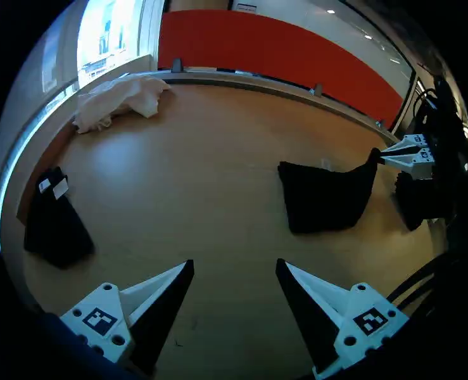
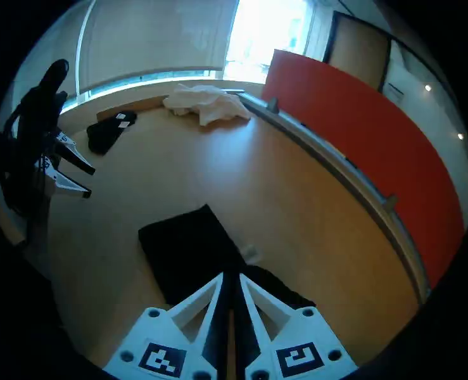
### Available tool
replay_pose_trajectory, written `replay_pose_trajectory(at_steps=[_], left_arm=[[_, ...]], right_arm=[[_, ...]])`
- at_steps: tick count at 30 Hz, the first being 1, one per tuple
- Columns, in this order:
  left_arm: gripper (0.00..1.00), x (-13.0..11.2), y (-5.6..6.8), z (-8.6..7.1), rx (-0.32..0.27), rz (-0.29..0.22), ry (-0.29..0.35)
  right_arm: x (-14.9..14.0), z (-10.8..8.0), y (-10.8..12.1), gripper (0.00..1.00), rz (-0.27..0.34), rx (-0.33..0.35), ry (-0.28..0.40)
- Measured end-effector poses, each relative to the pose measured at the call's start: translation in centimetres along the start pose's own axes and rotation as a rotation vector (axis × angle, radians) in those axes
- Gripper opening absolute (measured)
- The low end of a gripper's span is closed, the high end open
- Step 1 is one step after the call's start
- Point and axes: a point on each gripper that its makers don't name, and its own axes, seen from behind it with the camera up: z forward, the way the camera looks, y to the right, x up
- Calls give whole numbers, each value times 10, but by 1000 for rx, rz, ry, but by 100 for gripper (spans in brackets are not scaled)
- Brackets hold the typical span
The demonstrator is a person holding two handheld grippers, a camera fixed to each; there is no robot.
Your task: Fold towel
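Black cloth towel [image 1: 322, 196]: corner raised off tan wooden table [image 1: 221, 164]
Right gripper [image 2: 232, 280]: clamped on that corner
Left gripper [image 1: 234, 263]: fingers apart

Two black towels: a spread towel [image 1: 322, 196] and a folded towel [image 1: 56, 221]. One crumpled white cloth [image 1: 123, 98]. One wooden bench [image 1: 202, 183]. One red panel [image 1: 278, 54]. Two grippers, the left gripper [image 1: 234, 269] and the right gripper [image 1: 380, 156], each with two fingers.

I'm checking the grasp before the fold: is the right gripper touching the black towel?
Touching. The left gripper view shows the right gripper pinching a corner of the black towel, which is pulled up to its fingertips.
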Motion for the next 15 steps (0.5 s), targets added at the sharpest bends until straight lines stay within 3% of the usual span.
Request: replay_pose_trajectory(at_steps=[8, 15], left_arm=[[96, 4, -3, -6, 1, -14, 15], [96, 3, 3, -11, -4, 2, 18]], right_arm=[[21, 18, -19, 3, -45, 48, 1], [32, 41, -48, 3, -83, 114, -15]])
